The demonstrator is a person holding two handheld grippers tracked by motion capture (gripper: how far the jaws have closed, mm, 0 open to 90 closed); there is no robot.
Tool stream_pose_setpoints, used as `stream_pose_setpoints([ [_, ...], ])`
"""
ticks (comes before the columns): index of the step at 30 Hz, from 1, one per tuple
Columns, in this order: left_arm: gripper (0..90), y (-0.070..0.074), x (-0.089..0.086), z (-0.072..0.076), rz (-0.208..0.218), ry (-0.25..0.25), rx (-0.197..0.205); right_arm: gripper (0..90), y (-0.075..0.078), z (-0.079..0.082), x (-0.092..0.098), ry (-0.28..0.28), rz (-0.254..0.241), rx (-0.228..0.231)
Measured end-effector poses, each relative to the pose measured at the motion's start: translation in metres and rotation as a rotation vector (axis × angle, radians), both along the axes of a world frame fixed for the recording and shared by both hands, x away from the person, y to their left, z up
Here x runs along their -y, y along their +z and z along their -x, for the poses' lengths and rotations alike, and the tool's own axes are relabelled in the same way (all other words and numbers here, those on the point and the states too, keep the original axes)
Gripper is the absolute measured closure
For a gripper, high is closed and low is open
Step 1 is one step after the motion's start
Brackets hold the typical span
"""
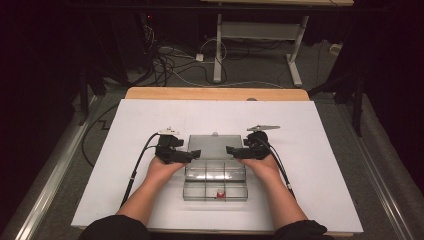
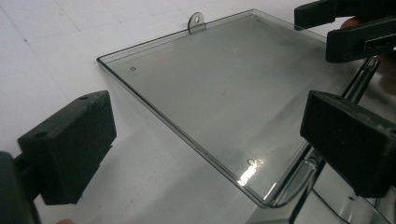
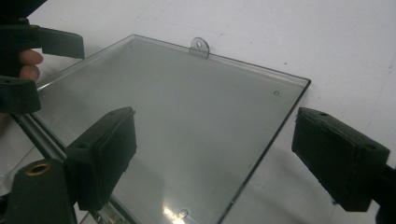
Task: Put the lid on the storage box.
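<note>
On white sheet, clear box, lid flat, tab pointing away; both fingers spread, apparently straddling lid edges.

Our gear and sleeves

We wear dark sleeves; our black grippers carry blocky jaws, trailing black cables and grey three-cornered plates.

In the high view, a small red item in the front row of the clear compartment box is too small to be identified — possibly a cap or a bead. The box's side edges are covered by both hands at 9 and 3 o'clock. In the left gripper view, the open lid is cut off at 3 o'clock, and the box below it at 5 o'clock.
</note>
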State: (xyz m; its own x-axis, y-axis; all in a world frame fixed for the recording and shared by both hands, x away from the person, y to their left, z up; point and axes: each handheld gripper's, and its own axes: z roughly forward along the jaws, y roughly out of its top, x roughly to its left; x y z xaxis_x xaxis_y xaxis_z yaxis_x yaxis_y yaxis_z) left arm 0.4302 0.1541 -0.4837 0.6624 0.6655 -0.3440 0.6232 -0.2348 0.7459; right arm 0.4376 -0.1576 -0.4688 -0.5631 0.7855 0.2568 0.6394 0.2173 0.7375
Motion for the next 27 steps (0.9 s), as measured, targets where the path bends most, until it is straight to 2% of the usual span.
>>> stream_pose_setpoints([
  [5,6.8,-0.0008,0.0009,-0.0001,0.019,-0.018,-0.01,16.7,-0.0046,-0.0014,0.0005,0.007,-0.016,-0.052],
  [12,10.2,-0.0004,0.0014,0.0008,0.023,-0.024,-0.008,16.6,-0.0075,-0.0025,0.0033,0.007,-0.071,-0.123],
  [17,10.3,-0.001,0.0027,0.0009,0.024,-0.02,-0.005,19.3,-0.0073,-0.0021,0.0037,0.019,-0.086,-0.143],
  [22,10.3,-0.0006,0.0034,0.0014,0.011,-0.015,0.006,25.9,-0.0085,-0.0013,0.0058,0.028,-0.127,-0.151],
  [27,11.2,0.0002,0.0031,0.0019,0.003,-0.011,0.005,31.1,-0.0065,0.0035,0.0064,0.027,-0.124,-0.092],
])
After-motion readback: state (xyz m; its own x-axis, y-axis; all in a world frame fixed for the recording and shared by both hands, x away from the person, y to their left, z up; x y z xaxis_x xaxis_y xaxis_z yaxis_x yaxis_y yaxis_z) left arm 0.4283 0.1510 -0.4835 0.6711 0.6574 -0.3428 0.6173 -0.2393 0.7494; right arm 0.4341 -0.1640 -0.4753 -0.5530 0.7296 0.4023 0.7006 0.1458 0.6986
